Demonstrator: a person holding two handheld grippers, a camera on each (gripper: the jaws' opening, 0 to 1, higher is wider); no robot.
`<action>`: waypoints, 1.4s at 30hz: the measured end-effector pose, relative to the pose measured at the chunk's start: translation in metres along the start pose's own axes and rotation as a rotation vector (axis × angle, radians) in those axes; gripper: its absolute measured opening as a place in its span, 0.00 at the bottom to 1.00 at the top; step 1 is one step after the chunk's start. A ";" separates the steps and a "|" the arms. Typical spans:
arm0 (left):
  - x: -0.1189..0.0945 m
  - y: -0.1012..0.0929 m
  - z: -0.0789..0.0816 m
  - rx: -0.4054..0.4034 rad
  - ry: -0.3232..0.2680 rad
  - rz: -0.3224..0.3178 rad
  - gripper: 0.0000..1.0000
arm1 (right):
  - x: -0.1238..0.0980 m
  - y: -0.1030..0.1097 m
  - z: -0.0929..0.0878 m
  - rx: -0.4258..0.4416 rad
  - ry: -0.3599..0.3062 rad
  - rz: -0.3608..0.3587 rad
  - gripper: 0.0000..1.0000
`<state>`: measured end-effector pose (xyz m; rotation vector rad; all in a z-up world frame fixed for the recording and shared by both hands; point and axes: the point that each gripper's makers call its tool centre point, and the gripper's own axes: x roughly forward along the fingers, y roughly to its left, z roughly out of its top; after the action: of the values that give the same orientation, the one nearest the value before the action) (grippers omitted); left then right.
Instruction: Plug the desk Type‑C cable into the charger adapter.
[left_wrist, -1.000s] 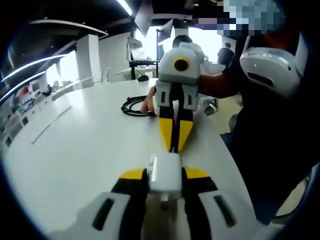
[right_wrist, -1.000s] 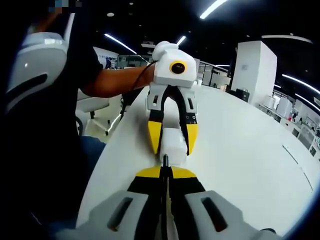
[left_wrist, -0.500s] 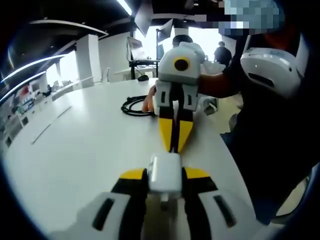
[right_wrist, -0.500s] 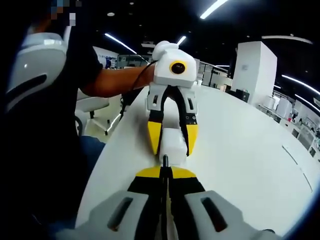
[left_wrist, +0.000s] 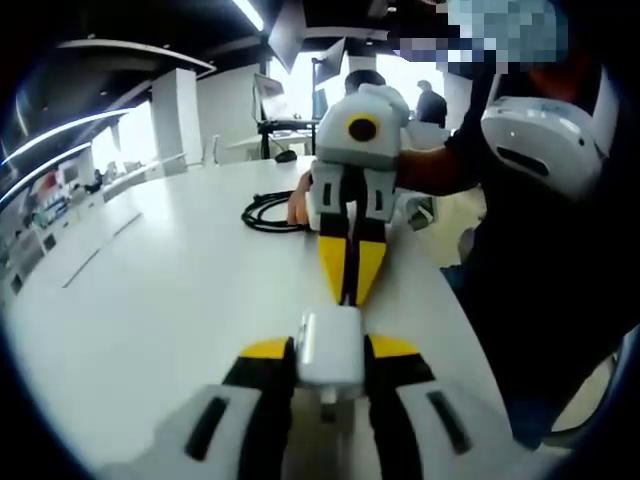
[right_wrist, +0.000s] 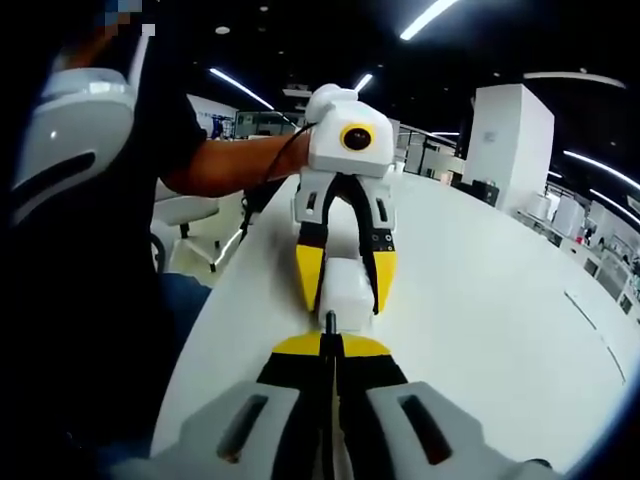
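My left gripper (left_wrist: 330, 352) is pinching the white charger adapter (left_wrist: 329, 347). My right gripper (right_wrist: 331, 345) is pinching the Type-C cable's plug (right_wrist: 330, 322) at its port. Any tilt risks jamming the plug.

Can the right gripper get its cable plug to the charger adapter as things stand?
Probably yes. The right gripper, shut on the cable plug, faces the charger adapter held in the left gripper, with nothing between them.

The left tool (left_wrist: 330, 352) clamps the white charger adapter (left_wrist: 330, 345) at 6 o'clock over the white counter (left_wrist: 170, 290). The right tool (left_wrist: 347, 290), jaws closed, points at it from 12 o'clock. A coiled black cable (left_wrist: 268, 212) lies beyond, toward 11 o'clock.
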<state>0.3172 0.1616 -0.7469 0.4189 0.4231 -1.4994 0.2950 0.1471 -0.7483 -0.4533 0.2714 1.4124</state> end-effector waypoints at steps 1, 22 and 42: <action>0.000 0.000 0.000 0.000 0.000 0.000 0.27 | 0.000 0.000 0.000 0.001 0.000 0.000 0.00; 0.001 -0.002 0.000 0.007 0.007 0.003 0.26 | 0.002 0.001 0.000 0.006 0.004 0.004 0.00; 0.001 -0.001 0.000 0.013 0.018 0.000 0.25 | 0.003 0.001 0.002 0.016 -0.005 0.005 0.00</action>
<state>0.3158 0.1608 -0.7478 0.4431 0.4277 -1.5000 0.2943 0.1513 -0.7477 -0.4358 0.2798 1.4154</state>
